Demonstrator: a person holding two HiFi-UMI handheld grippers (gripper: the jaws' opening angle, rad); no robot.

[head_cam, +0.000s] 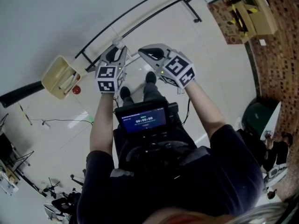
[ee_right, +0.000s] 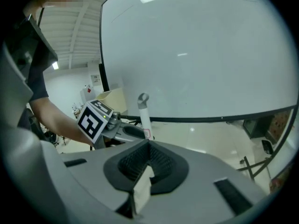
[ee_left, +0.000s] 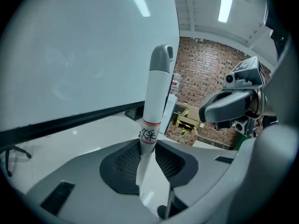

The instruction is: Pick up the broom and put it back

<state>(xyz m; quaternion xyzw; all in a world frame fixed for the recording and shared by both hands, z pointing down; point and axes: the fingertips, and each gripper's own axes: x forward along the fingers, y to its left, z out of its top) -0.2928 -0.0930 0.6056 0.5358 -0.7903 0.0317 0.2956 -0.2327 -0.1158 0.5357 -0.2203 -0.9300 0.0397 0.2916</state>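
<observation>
Pale wall and shiny white floor (head_cam: 224,73) fill the space in front of the person. Fingers (ee_left: 122,164) of the left gripper (ee_left: 147,146) squeeze the white broom handle (ee_left: 156,92), which stands up with its gray cap on top. Just to its right, the right gripper (ee_right: 148,146) has its fingers pressed tight together, and a brick wall (ee_left: 205,78) is far off on the right.
</observation>
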